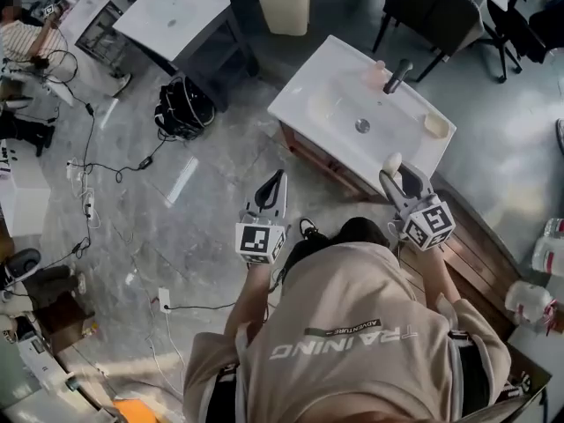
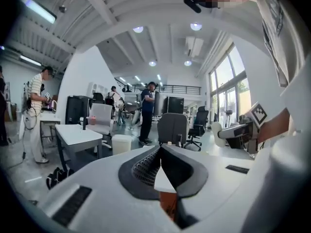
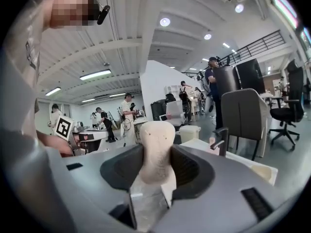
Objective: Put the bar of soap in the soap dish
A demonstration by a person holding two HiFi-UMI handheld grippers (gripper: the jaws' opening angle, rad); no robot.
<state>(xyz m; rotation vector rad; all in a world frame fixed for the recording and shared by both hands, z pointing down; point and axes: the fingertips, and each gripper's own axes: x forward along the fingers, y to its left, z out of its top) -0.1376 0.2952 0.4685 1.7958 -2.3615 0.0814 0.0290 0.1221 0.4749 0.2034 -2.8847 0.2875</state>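
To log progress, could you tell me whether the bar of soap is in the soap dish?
No, the bar of soap is clamped in the right gripper, apart from the soap dish.

The person wears a sand-coloured short-sleeved T-shirt [image 1: 352,342], with grey block letters reading "TRAINING" across the back and a small dark "ADVENTURE" bar next to them. The hair [image 1: 361,230] is dark. The left gripper [image 1: 278,178] and right gripper [image 1: 398,176] have pale grey bodies and dark ribbed jaw pads. Each carries a white cube with black square markers [image 1: 261,241].
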